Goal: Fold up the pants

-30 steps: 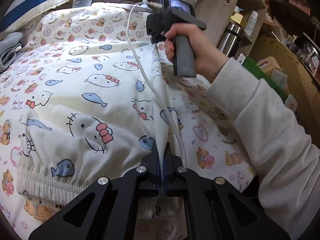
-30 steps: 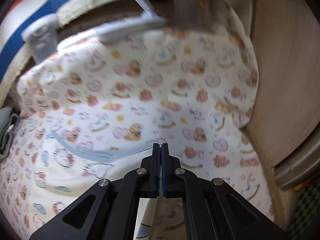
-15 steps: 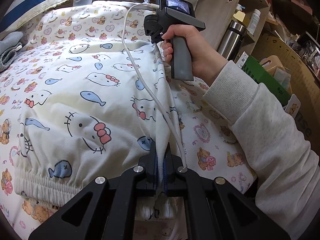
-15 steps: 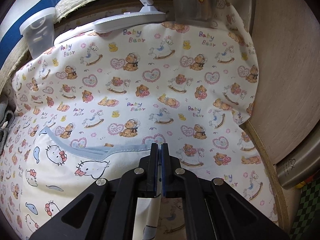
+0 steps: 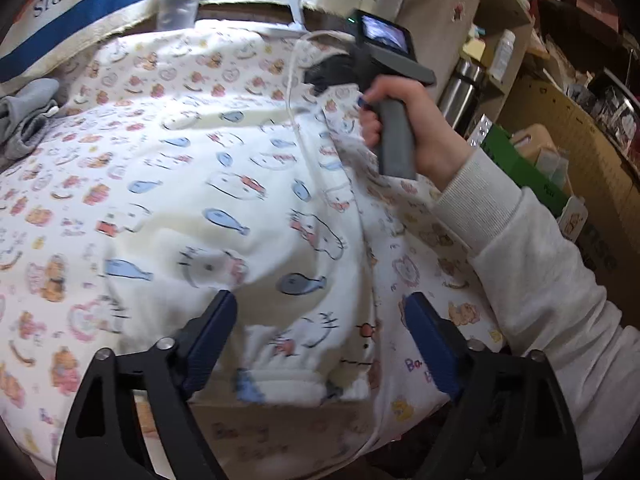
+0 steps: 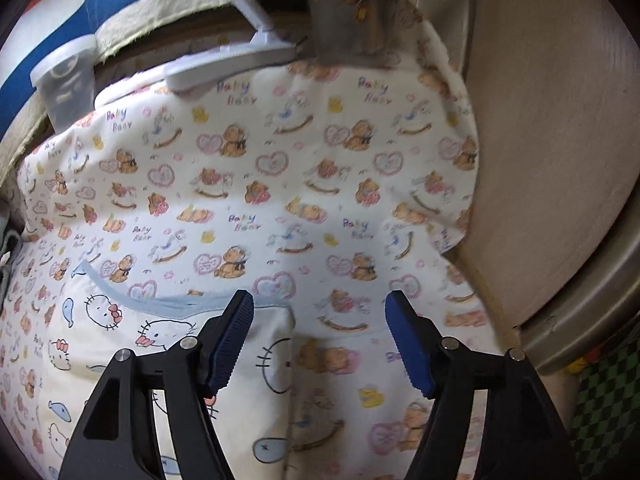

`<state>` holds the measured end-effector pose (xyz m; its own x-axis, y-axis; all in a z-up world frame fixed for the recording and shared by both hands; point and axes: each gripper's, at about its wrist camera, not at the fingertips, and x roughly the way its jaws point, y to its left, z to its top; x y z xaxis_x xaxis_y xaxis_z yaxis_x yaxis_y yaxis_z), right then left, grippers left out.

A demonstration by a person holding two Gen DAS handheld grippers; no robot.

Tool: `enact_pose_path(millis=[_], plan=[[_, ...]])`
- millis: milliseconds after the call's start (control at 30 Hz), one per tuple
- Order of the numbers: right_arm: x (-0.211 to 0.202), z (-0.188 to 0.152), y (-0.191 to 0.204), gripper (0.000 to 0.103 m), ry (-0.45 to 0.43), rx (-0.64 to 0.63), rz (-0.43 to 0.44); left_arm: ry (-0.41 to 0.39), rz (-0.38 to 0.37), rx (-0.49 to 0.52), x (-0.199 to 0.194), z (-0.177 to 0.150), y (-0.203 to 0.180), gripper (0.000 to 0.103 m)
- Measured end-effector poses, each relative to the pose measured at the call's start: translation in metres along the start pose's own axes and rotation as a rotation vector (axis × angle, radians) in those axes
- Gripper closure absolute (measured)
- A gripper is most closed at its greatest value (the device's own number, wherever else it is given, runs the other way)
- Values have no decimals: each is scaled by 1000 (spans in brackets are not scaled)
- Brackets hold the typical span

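Pants released after a fold
Both jaws are opening: left gripper [image 5: 320,312] above the pants [image 5: 240,208], right gripper [image 6: 320,320] at their hem, nothing clamped.

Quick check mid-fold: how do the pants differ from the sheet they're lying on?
Print: the pants carry cat faces and blue fish; the bedsheet carries bears, hearts and rocking horses. Trim: the pants have a pale blue hem band and a gathered waistband; the bedsheet shows neither. Pose: the pants lie doubled on top; the bedsheet spreads beneath them. Both are cream fabric.
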<state>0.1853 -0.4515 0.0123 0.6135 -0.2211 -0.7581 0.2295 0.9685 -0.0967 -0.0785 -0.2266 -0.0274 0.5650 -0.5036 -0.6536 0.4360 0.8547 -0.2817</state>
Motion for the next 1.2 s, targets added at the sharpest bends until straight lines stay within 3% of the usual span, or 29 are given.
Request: enact_pose_path(millis=[100,267,367,500,567,633,700,733,833,1000,1133,1200], plan=[[-9,4,-9,33,-2,27,25,-10,20,7,-13,4,13,5],[-34,5,-13,33,-31,18,112,-50,128,-15,-34,20,57,5],[-53,5,-19,32,-76,47,199,-108,232,-20,-46,41,88,5],[-65,4,-20,26,-93,33,256,-177,276,-39,-42,92,132,6],[-59,4,-17,26,-64,26,287,-173,269,-50,-26,121,151,11],[-49,1,-16,26,-31,40,293,-136,276,-74,1,154,172,34],[-33,-2,-13,26,4,38,291,-77,266,-78,32,179,186,44],[-28,-3,-13,28,13,39,286,-49,256,-75,47,188,191,54],[-6,-8,-11,44,68,39,284,58,202,-112,100,209,203,70],[17,-14,-10,46,111,40,309,110,184,-132,144,225,210,70],[25,-14,-14,46,109,51,322,131,103,-169,167,235,220,56],[27,-13,-18,46,119,64,333,147,91,-182,176,236,223,56]])
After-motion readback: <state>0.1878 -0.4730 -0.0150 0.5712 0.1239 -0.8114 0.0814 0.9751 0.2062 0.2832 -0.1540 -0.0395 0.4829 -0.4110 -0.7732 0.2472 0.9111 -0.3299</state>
